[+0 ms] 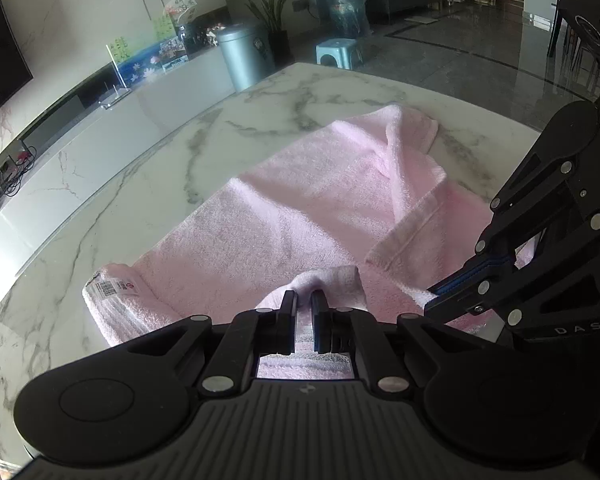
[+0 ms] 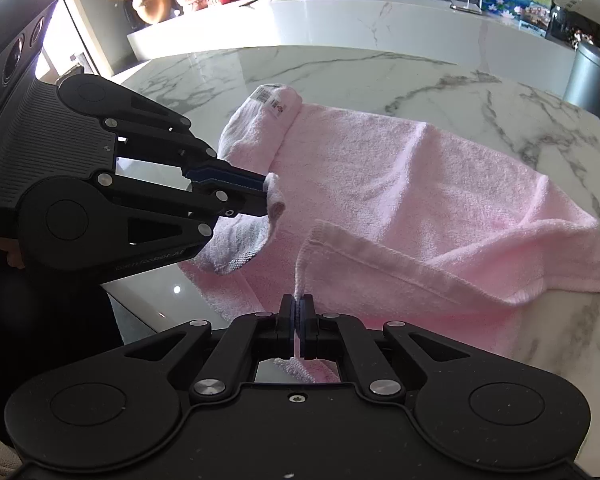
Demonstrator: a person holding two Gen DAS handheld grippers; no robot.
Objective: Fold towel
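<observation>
A pink towel (image 1: pixel 300 216) lies rumpled and partly folded on a white marble table (image 1: pixel 140 184); it also shows in the right wrist view (image 2: pixel 420 184). A barcode label (image 1: pixel 112 286) sits on its rolled left end. My left gripper (image 1: pixel 304 296) is shut on a bunched near edge of the towel. My right gripper (image 2: pixel 299 304) is shut on a hemmed corner of the towel. The right gripper shows in the left wrist view (image 1: pixel 436 296) at the right. The left gripper shows in the right wrist view (image 2: pixel 266 196) at the left, pinching cloth.
The marble table (image 2: pixel 480 92) has a rounded far edge. Beyond it stand a grey bin (image 1: pixel 246 54), a blue stool (image 1: pixel 338 52), a water bottle (image 1: pixel 346 8) and a low white cabinet (image 1: pixel 100 120).
</observation>
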